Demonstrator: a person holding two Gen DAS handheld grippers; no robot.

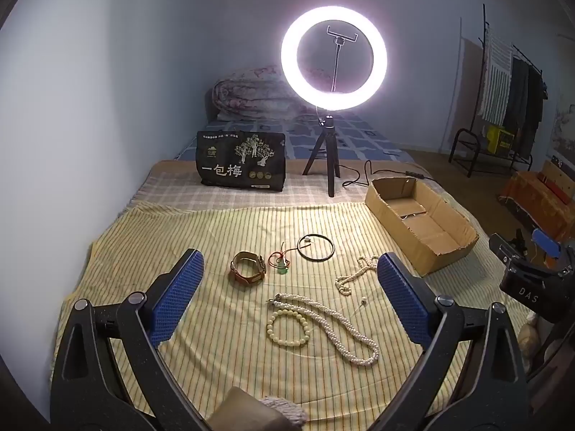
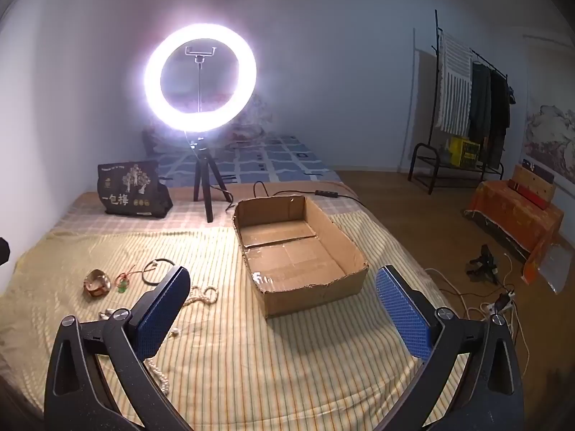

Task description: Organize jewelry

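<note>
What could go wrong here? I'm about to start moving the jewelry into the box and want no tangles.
The long pearl necklace lies against the bead bracelet; lifting one may drag the other. The red cord pendant sits close to the black ring and could snag it.

Jewelry lies spread on the striped cloth, all left of the box [image 1: 420, 230], an open, empty cardboard tray. Nearest the box, a small pearl strand [image 1: 350, 276] lies bunched. Further left a thin black ring [image 1: 316, 247] lies flat, a red cord with a green pendant [image 1: 282, 264] just beside it, then a brown leather watch [image 1: 248, 270] standing on its edge. Nearer the camera, a long pearl necklace [image 1: 334, 323] curves in a loop, touching a round cream bead bracelet [image 1: 288, 328]
</note>
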